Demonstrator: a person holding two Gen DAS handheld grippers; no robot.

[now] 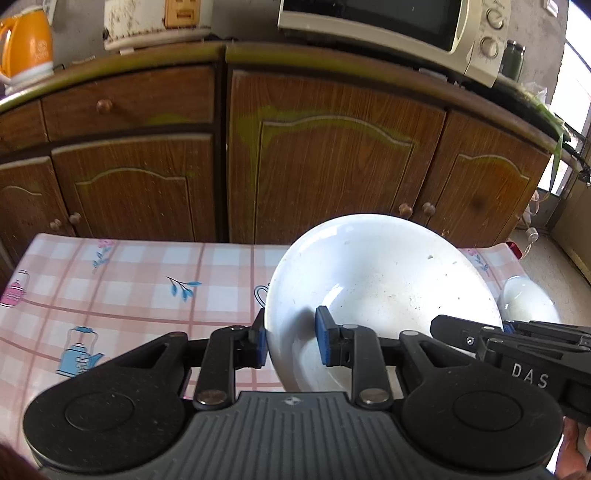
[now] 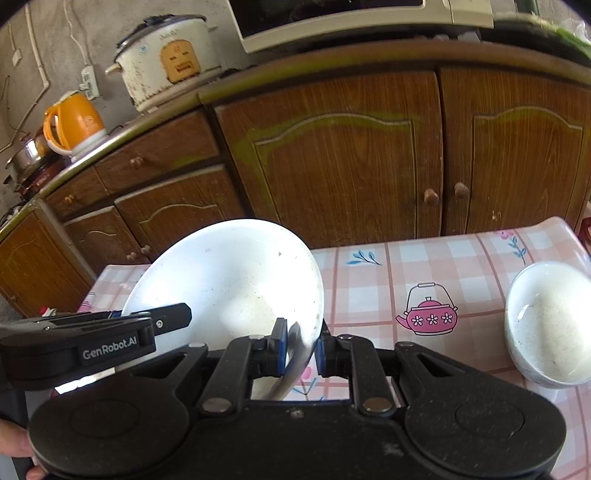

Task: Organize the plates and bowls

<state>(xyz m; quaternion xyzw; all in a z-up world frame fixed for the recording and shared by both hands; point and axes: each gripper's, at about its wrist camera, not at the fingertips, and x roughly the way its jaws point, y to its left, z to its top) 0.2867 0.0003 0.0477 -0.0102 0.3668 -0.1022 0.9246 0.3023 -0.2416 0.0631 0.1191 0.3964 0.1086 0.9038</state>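
A large white bowl point(image 1: 384, 280) hangs tilted above the checked tablecloth, held from both sides. My left gripper point(image 1: 290, 341) is shut on its left rim, one blue pad outside the wall and one inside. My right gripper point(image 2: 301, 349) is shut on the opposite rim of the same white bowl point(image 2: 229, 280). Each gripper shows in the other's view, the right one point(image 1: 509, 343) at the bowl's right edge, the left one point(image 2: 110, 332) at its left edge. A smaller white bowl point(image 2: 550, 325) stands on the table to the right; its top point(image 1: 524, 299) peeks out behind the big one.
The table point(image 1: 147, 280) carries a pink checked cloth with teapot prints. Behind it runs a row of brown wooden cabinets point(image 1: 332, 155). On their counter stand an orange kettle point(image 2: 74, 122), a white rice cooker point(image 2: 166, 59) and a microwave point(image 1: 399, 26).
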